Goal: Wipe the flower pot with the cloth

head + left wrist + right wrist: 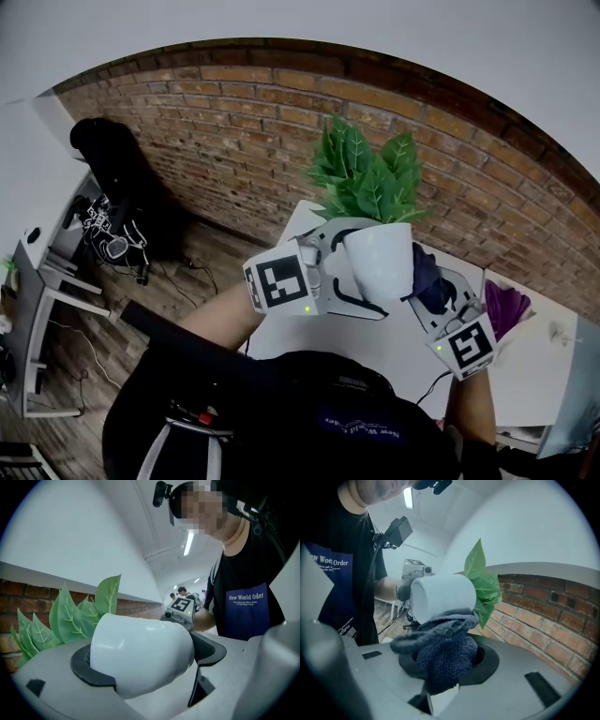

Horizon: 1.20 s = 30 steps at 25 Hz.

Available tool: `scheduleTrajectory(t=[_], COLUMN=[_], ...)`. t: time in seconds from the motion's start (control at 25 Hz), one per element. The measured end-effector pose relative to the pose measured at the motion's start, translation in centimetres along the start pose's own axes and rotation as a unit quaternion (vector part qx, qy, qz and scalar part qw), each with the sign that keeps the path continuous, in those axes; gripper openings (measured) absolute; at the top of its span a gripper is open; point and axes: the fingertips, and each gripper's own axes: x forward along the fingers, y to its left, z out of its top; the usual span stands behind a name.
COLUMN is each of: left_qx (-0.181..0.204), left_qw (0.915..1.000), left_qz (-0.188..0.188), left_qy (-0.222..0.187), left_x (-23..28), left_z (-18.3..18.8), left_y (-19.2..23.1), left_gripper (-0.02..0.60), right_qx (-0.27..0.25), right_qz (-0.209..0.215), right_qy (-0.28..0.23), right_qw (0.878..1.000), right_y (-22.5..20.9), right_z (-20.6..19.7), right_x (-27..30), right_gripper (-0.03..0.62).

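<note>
Above a white table (375,352) beside a brick wall (234,122), a person holds a white pot (380,262) in the air with two hand-held grippers. The pot shows against the table's far edge, by the wall, and stands roughly upright. A green plant (366,178) with broad, veined leaves fills its mouth and rises well above the rim; no soil can be seen.

The left gripper (342,272) is clamped on the pot, with one black pad on each side of the pot's wall. The right gripper (433,291) is closed on a bunched, dark blue knitted cloth (427,277). The cloth touches the pot's right side, near the base.

Each gripper carries a cube with black-and-white square markers.

The person wears a black shirt (246,597) with a dark blue panel on the chest. White print on it reads roughly "New Woeld Oder" in the left gripper view; the right gripper view shows only part of it, ending in "Order". Smaller print lower on the shirt is too small to read.

A purple object (506,309) lies at the table's right edge; what it is cannot be told.
</note>
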Motion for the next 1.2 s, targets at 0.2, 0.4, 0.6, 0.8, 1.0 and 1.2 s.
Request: scheduleTrajectory(t=[0.2,0.4,0.6,0.8,1.0,1.2], left_qx=[-0.022,-0.030,-0.057,-0.078,-0.105,-0.131], left_qw=[0.9989,0.9979,0.9942,0.9908,0.9849,0.9745], left_qz=[-0.009,-0.018,-0.037,-0.042,-0.045,-0.047], left_qy=[-0.041,-0.054,-0.083,-0.102,-0.130,-0.176], left_x=[-0.6,-1.0,-1.6,-0.9,-1.1,-1.8], left_z=[1.9,2.5,3.4,4.2,4.8,5.2], left_y=[-0.3,-0.6,-0.6,-0.7,-0.7,-0.5], left_gripper=[0.518,0.518,0.518,0.517,0.517,0.517], right_qx=[0.021,0.020,0.025,0.057,0.110,0.159], right_qz=[0.025,0.070,0.115,0.131,0.137,0.153], right_qy=[-0.009,-0.011,-0.049,-0.115,-0.182,-0.241], right_qw=[0.999,0.997,0.992,0.983,0.968,0.945], right_y=[2.2,5.3,7.9,8.2,7.8,7.4], right_z=[0.6,1.8,4.8,6.3,7.7,7.7], right_x=[1.7,4.1,6.2,5.4,4.2,3.0], right_gripper=[0.101,0.101,0.101,0.101,0.101,0.101])
